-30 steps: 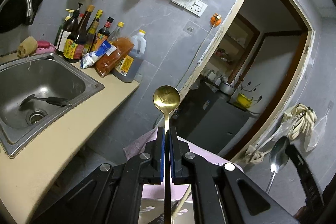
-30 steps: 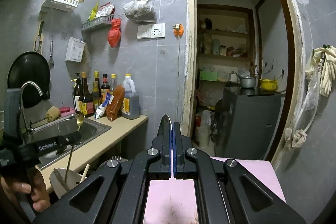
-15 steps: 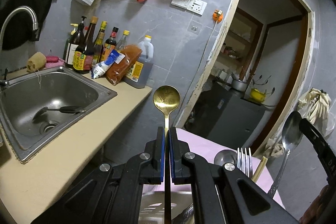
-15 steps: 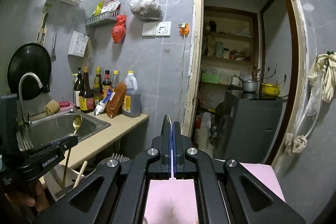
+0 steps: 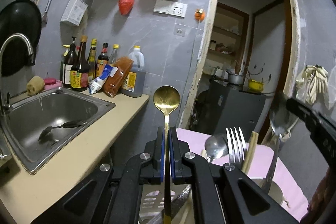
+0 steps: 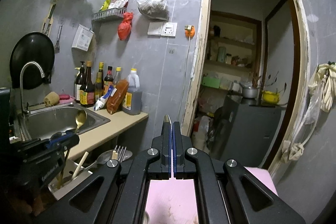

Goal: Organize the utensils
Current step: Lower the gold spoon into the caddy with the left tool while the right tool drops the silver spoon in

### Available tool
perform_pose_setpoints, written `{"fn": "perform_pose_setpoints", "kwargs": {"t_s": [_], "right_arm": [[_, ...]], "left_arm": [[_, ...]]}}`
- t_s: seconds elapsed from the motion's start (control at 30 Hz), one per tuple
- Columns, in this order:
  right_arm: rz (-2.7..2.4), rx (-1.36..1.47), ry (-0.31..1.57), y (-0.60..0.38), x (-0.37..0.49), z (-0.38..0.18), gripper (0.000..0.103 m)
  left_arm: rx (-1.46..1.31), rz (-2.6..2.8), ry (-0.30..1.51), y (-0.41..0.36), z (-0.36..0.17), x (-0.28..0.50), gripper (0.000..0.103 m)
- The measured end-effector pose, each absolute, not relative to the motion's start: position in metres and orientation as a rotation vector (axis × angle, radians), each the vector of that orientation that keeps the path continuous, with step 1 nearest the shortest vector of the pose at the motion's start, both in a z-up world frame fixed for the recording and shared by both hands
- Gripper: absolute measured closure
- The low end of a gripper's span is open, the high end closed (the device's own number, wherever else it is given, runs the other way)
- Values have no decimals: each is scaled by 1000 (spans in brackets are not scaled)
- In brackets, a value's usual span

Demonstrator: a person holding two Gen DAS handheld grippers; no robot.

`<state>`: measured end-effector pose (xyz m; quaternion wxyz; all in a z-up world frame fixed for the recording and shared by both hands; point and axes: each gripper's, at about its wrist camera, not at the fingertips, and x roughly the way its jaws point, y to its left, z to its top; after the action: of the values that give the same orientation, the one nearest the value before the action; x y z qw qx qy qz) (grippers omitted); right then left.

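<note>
Both grippers are carrying spoons to the holder.
Left gripper point(image 5: 166, 135) is clamping a gold spoon point(image 5: 166, 99), right gripper point(image 6: 172, 129) a steel spoon point(image 5: 278, 119); fork point(image 5: 235, 140) is already standing in the holder point(image 6: 69, 180); 2 spoons left.

My two wrist cameras face the grey tiled wall point(image 5: 159, 51); both share the sink point(image 5: 52, 110) at nine o'clock and the doorway point(image 6: 250, 68) at two.

Beige counter point(image 5: 69, 161) w/ steel sink point(image 5: 52, 117) (ladle point(image 5: 61, 128) inside); bottles point(image 5: 84, 68) at back.
</note>
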<state>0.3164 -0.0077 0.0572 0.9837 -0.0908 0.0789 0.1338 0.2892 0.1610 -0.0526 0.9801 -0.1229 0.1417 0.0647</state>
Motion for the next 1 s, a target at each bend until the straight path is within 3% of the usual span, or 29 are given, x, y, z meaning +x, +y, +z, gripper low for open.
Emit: {"fn": "perform_pose_setpoints", "kwargs": {"t_s": [0.57,1.0], "right_arm": [[341,-148,307,-17,316,33,101],[359,-102,380,-28,311,23,101]], "left_arm": [[-252,78,425,164,-58,279,98],[-298,60,472,166,-56,270,77]]}}
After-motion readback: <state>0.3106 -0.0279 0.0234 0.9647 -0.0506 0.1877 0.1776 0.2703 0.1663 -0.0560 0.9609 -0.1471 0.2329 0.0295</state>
